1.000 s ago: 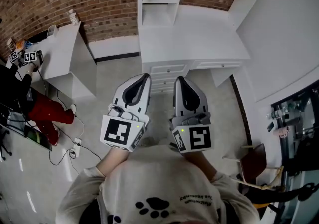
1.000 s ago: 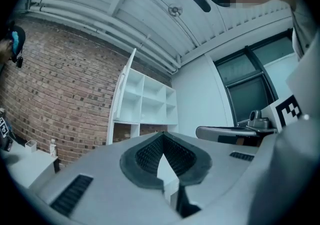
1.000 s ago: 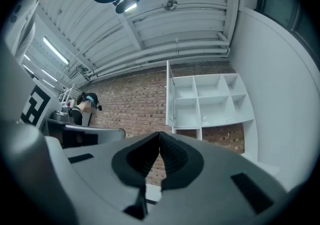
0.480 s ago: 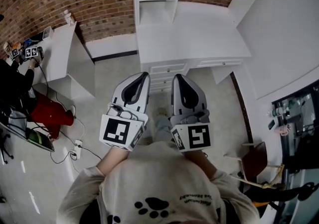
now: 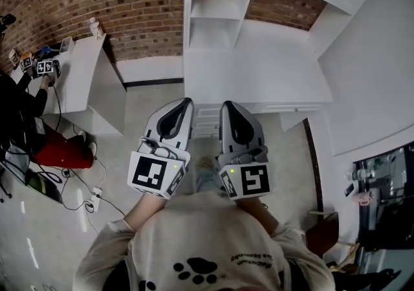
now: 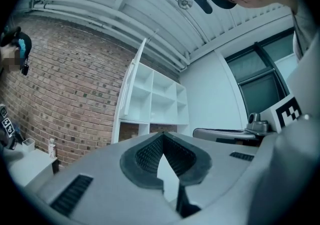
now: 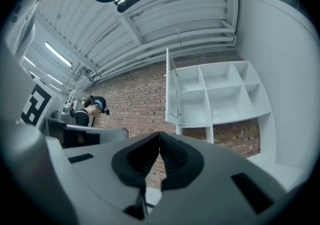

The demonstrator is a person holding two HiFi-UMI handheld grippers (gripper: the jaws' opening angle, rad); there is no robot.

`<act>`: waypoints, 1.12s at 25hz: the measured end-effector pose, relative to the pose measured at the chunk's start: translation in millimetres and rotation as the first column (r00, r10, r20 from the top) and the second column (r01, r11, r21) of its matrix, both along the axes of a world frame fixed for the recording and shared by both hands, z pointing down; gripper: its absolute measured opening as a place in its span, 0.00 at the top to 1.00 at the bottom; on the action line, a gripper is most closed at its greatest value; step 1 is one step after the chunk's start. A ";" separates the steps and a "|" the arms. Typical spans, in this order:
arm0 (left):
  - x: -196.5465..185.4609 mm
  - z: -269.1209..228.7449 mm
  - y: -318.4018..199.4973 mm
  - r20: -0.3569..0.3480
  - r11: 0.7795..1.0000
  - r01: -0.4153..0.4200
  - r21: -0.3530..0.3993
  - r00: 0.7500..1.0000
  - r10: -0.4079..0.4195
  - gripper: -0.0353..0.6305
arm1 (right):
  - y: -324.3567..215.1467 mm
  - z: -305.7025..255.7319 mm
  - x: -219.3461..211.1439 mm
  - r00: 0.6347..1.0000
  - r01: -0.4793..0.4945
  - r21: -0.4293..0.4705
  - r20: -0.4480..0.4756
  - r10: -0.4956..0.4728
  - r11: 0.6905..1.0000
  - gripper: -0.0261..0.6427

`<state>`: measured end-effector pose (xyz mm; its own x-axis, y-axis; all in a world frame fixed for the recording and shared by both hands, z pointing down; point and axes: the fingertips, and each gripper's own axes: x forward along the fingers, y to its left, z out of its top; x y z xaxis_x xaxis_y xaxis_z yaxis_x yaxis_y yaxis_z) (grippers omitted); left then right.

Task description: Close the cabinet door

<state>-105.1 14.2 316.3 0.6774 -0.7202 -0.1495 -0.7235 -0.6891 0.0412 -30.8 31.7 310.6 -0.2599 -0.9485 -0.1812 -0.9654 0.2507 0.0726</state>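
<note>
A white cabinet of open cubbies (image 7: 220,94) stands above a white desk (image 5: 259,70). Its door (image 7: 171,89) hangs swung out at the cabinet's left side and shows nearly edge-on in the left gripper view (image 6: 131,89). In the head view the left gripper (image 5: 186,101) and the right gripper (image 5: 226,103) are held side by side, pointing at the desk's front, well below and short of the door. Each gripper's jaws meet at the tips with nothing between them, as the left gripper (image 6: 162,136) and the right gripper (image 7: 159,134) show in their own views.
Drawers (image 5: 206,115) sit under the desk just ahead of the fingertips. A lower white table (image 5: 81,66) stands to the left, with a person (image 5: 16,99) beside it and cables (image 5: 97,186) on the floor. A dark rack (image 5: 381,186) stands at the right.
Both grippers and I have moved forward toward the desk. Their tips now lie over the drawer fronts, and the cabinet looms larger in view. The jaws stay as they were.
</note>
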 end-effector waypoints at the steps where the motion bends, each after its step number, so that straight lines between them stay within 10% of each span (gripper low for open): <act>1: 2.3 -1.1 -9.9 0.000 1.000 0.006 0.000 1.000 -0.006 0.94 | -10.3 -1.1 2.6 1.000 0.006 -0.001 -0.001 -0.006 1.000 0.94; 28: 48.2 -6.9 -167.0 0.012 0.973 0.229 0.027 0.973 -0.230 0.94 | -187.8 -5.1 39.2 0.961 0.278 0.030 0.003 -0.278 0.960 0.94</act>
<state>-56.9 -152.7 309.4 0.4967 -0.8530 -0.1606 -0.8629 -0.5051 0.0140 8.4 -156.1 305.5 -0.5112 -0.8335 -0.2099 -0.8585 0.5070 0.0773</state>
